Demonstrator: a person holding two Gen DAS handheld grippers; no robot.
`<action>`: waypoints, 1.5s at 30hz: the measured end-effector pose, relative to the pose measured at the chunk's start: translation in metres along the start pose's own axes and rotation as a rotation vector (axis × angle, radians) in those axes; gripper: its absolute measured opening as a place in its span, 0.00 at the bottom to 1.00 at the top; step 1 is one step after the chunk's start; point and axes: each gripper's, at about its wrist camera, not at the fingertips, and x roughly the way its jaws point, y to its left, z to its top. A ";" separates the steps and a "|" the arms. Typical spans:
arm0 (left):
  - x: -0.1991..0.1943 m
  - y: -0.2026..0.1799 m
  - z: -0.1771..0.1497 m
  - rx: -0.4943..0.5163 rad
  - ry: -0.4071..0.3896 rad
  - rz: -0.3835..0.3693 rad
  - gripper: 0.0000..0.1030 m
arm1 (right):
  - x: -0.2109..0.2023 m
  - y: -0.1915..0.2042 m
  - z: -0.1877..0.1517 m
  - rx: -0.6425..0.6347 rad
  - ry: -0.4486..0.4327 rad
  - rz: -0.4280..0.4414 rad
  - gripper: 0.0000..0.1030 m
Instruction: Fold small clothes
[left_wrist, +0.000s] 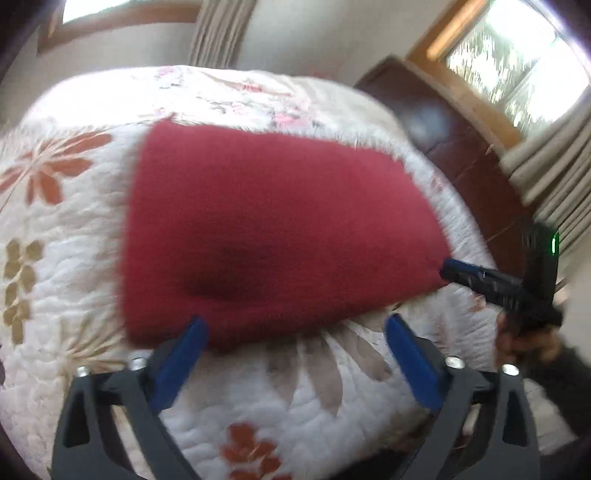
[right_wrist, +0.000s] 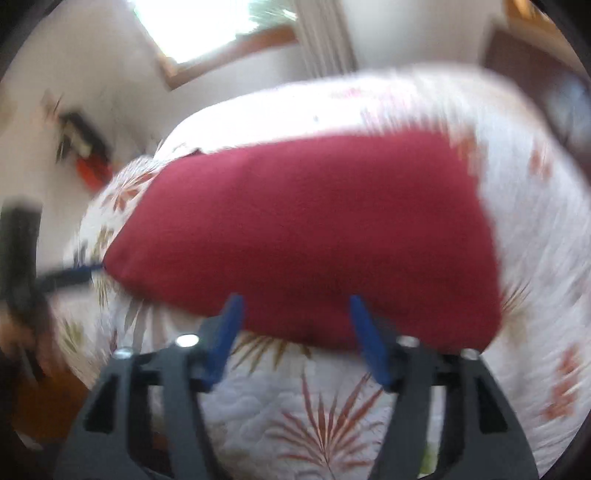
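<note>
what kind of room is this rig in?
Most likely a bedroom in a home: the red cloth lies on a bed with a floral quilt, a dark wooden headboard behind it, and curtained windows.

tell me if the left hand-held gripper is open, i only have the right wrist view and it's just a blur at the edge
Observer: Open. In the left wrist view the left hand-held gripper has its blue fingers wide apart at the near edge of the red cloth.
Operator: anything pinched in it
Observer: No. Nothing is clamped between them, and the cloth lies on the quilt.
Operator: where does my right one sit from there
Observer: The tip of the right hand-held gripper is at the cloth's right corner.
</note>
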 end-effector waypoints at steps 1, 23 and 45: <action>-0.010 0.028 0.008 -0.081 -0.001 -0.034 0.96 | -0.006 0.015 0.000 -0.054 -0.004 -0.027 0.67; 0.127 0.152 0.111 -0.595 0.448 -0.700 0.96 | 0.133 0.284 -0.034 -1.101 0.078 -0.530 0.72; 0.117 0.176 0.104 -0.736 0.403 -0.772 0.96 | 0.135 0.269 0.076 -0.753 0.073 -0.426 0.19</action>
